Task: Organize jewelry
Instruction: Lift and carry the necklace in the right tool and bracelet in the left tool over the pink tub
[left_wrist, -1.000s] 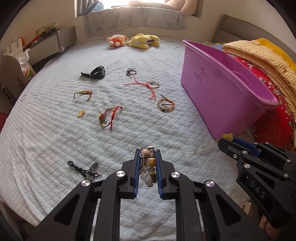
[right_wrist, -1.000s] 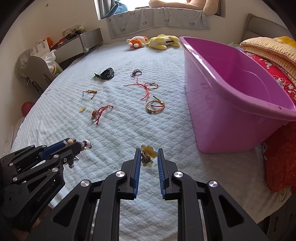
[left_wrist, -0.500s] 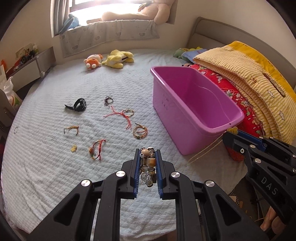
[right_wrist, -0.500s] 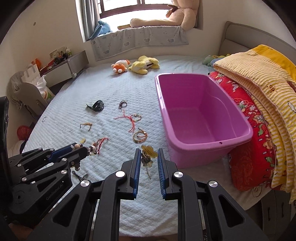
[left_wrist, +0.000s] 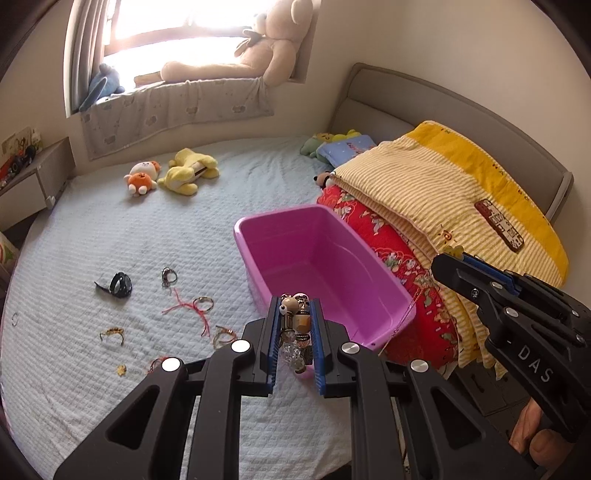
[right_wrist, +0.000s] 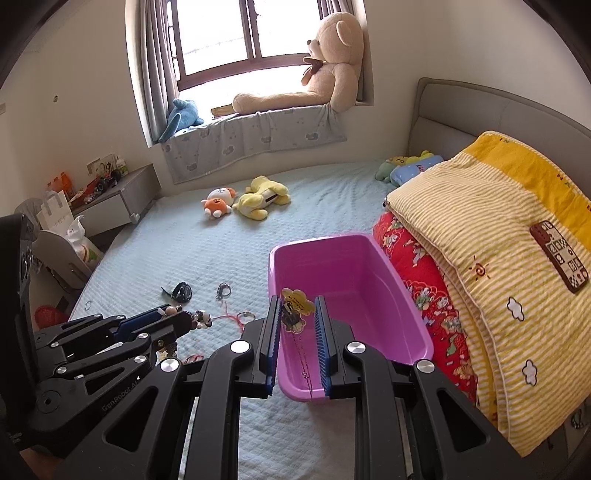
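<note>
My left gripper (left_wrist: 294, 314) is shut on a beaded bracelet (left_wrist: 293, 330) of brown, orange and clear beads, held high above the bed near the pink tub's (left_wrist: 258, 254) near-left corner. My right gripper (right_wrist: 295, 317) is shut on a necklace with a yellow flower pendant (right_wrist: 296, 301); its thin chain (right_wrist: 304, 365) hangs down over the pink tub (right_wrist: 406, 317). The right gripper also shows in the left wrist view (left_wrist: 448, 258), to the right of the tub. The tub looks empty. Several bracelets (left_wrist: 203, 304) and a black watch (left_wrist: 119, 285) lie on the bed left of the tub.
The pale blue quilted bed (left_wrist: 110, 229) holds plush toys (left_wrist: 177, 175) at the far side. Folded yellow striped and red quilts (left_wrist: 443, 206) are stacked right of the tub. A grey nightstand (right_wrist: 110, 203) stands at the left, and a teddy bear (right_wrist: 325, 74) sits on the windowsill.
Both grippers have risen high above the bed with their jewelry and moved toward the pink tub. The right gripper's necklace now hangs over the tub.
</note>
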